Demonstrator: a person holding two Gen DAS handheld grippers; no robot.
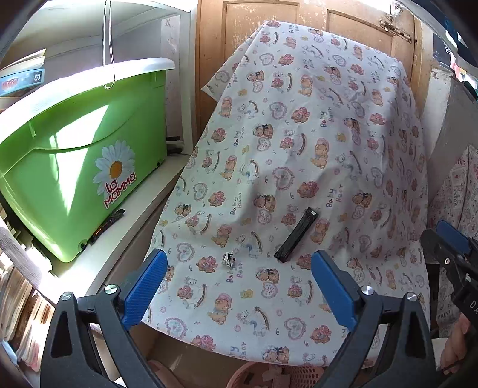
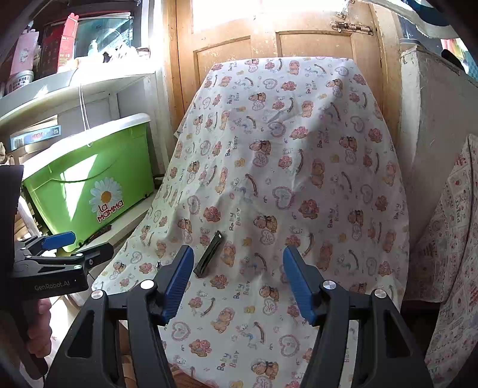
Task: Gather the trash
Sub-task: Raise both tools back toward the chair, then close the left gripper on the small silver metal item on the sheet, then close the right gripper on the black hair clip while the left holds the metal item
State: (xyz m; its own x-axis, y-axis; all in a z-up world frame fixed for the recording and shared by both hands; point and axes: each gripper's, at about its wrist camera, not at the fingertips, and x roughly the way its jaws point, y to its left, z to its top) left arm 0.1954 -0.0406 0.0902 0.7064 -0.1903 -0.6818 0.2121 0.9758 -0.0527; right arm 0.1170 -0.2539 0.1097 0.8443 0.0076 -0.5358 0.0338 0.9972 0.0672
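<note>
left wrist view
left gripper: jaws spread wide, nothing between the blue pads, held above the near part of the cloth
cloth: white bear-print sheet draped over a table, running back to a wooden door
black bar: flat and slim, lying at a slant on the cloth, just ahead of the right-hand pad
small crumpled bit: silvery and dark, on the cloth left of the black bar, apart from it; possibly foil, too small to say
green tub: on a white shelf to the left, daisy logo on its side
pink basket: under the cloth's near edge

right wrist view
right gripper: jaws apart, empty, over the cloth
black bar: just beside the left-hand pad, not touched
left gripper: seen side-on at the left edge, near the green tub
</note>
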